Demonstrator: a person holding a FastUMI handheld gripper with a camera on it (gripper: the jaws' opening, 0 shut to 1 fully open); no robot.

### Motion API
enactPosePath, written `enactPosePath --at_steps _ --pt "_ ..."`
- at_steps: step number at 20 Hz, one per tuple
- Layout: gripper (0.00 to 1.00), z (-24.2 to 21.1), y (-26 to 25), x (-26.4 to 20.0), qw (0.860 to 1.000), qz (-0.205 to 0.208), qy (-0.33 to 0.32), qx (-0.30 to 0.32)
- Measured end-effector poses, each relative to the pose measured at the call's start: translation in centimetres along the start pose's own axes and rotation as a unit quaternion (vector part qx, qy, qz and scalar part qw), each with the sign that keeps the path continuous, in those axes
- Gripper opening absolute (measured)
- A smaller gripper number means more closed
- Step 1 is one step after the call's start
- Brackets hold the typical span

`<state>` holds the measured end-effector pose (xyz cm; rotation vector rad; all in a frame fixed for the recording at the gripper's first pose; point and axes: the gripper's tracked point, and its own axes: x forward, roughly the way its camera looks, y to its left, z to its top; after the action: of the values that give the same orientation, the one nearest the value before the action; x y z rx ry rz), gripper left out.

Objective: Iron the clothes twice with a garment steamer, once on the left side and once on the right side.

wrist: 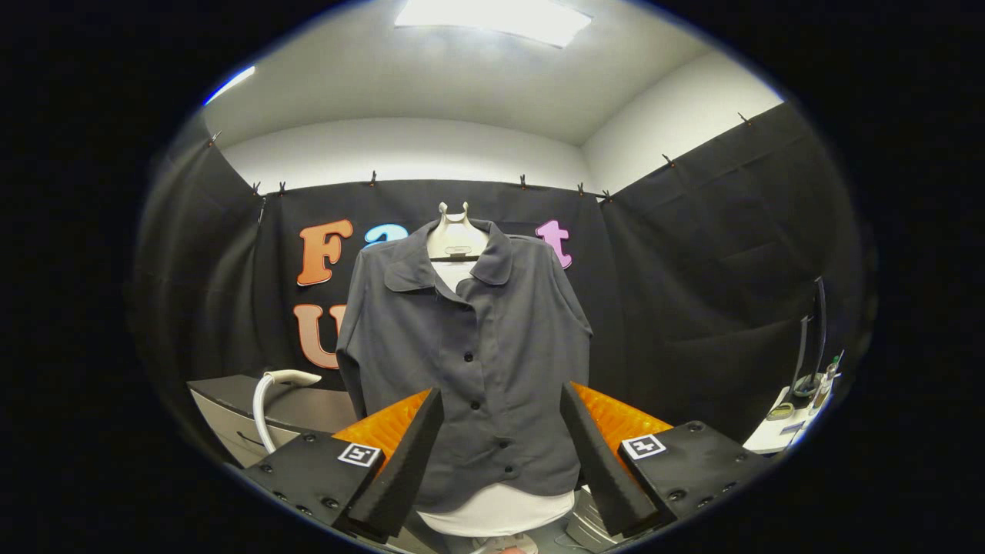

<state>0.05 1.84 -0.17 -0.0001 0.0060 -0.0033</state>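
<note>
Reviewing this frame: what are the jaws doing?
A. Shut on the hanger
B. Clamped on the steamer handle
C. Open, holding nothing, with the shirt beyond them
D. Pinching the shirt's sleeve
C: the gripper has its jaws spread wide with nothing between them, the grey shirt hangs on its form beyond them, and the white steamer handle sits untouched off to the left.

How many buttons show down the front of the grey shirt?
4, in a column down the grey shirt placket beyond the open, empty fingers: mid-chest, below it, then, lowest near the hem. The collar may hide more.
</note>
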Motion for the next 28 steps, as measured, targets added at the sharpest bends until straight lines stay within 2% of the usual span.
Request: enactPosePath --at_steps 2,8,15,20,23,28 --pt "0.98 0.3 -0.4 -0.1 1.000 -0.021 -0.008 0.015" --pt "0.98 1.7 1.0 -0.3 1.000 -0.005 -0.028 0.009" --pt "0.98 1.6 2.8 0.3 1.000 0.016 -0.012 0.017" --pt "0.98 4.3 8.3 1.2 0.994 0.091 -0.016 0.060" --pt "0.98 5.5 13.0 2.5 0.988 0.139 -0.006 0.065" --pt "0.98 7.0 23.1 4.7 0.969 0.236 0.012 0.068"
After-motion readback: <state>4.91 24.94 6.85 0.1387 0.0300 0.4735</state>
